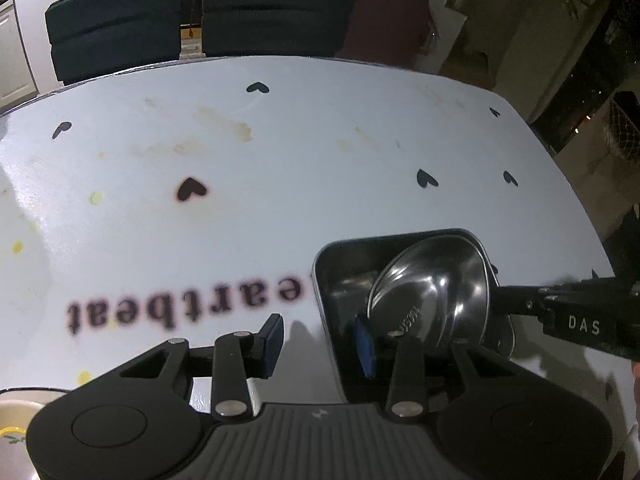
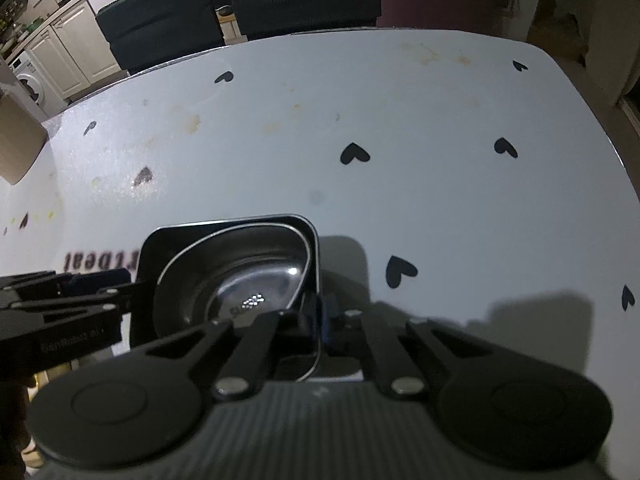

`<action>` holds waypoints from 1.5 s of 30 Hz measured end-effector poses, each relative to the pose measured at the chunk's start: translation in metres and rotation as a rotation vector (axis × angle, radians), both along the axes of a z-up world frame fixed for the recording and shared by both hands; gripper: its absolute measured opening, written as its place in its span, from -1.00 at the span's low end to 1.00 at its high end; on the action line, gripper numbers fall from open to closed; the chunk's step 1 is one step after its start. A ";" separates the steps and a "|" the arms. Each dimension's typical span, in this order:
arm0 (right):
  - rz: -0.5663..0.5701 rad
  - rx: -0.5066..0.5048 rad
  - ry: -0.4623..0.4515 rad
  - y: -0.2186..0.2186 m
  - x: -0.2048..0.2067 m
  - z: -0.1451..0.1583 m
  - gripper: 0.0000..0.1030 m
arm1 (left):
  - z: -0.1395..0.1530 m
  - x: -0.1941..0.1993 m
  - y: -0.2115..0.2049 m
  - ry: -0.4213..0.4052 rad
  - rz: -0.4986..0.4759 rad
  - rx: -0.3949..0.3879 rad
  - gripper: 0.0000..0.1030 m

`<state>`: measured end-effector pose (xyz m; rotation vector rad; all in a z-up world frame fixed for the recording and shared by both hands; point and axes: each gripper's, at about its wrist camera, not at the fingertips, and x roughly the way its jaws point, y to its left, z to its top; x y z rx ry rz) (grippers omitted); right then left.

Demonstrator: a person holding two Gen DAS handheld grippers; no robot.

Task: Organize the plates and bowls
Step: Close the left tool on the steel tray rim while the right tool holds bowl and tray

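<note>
A rectangular steel tray (image 1: 332,280) (image 2: 160,244) sits on the white table with a round steel bowl (image 1: 432,280) (image 2: 240,272) lying tilted inside it. My left gripper (image 1: 318,344) is open and straddles the tray's left wall, one blue pad (image 1: 274,336) outside and the other pad (image 1: 364,346) inside beside the bowl, neither touching the wall. From the right, my right gripper (image 2: 318,320) (image 1: 500,294) is shut on the tray's right wall, close against the bowl's rim. I cannot tell whether the bowl's rim is pinched too.
The table (image 2: 440,120) carries a white cover with black hearts and stains; its rounded edge runs along the right. Dark chairs (image 1: 276,8) stand at the far side. A cream dish with a floral rim (image 1: 14,420) sits at my near left. A cardboard box (image 2: 16,140) stands far left.
</note>
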<state>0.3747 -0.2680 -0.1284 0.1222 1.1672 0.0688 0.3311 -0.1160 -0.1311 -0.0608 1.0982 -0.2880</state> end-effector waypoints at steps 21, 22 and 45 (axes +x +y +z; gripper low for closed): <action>-0.013 0.066 -0.007 -0.010 -0.003 0.002 -0.93 | -0.003 0.005 0.008 0.093 0.058 -0.107 -0.92; -0.014 0.067 -0.015 -0.011 -0.003 0.004 -0.93 | -0.003 0.005 0.008 0.092 0.060 -0.106 -0.92; 0.008 0.153 -0.032 -0.031 -0.011 -0.002 -0.94 | -0.004 0.007 0.016 0.104 0.077 -0.150 -0.88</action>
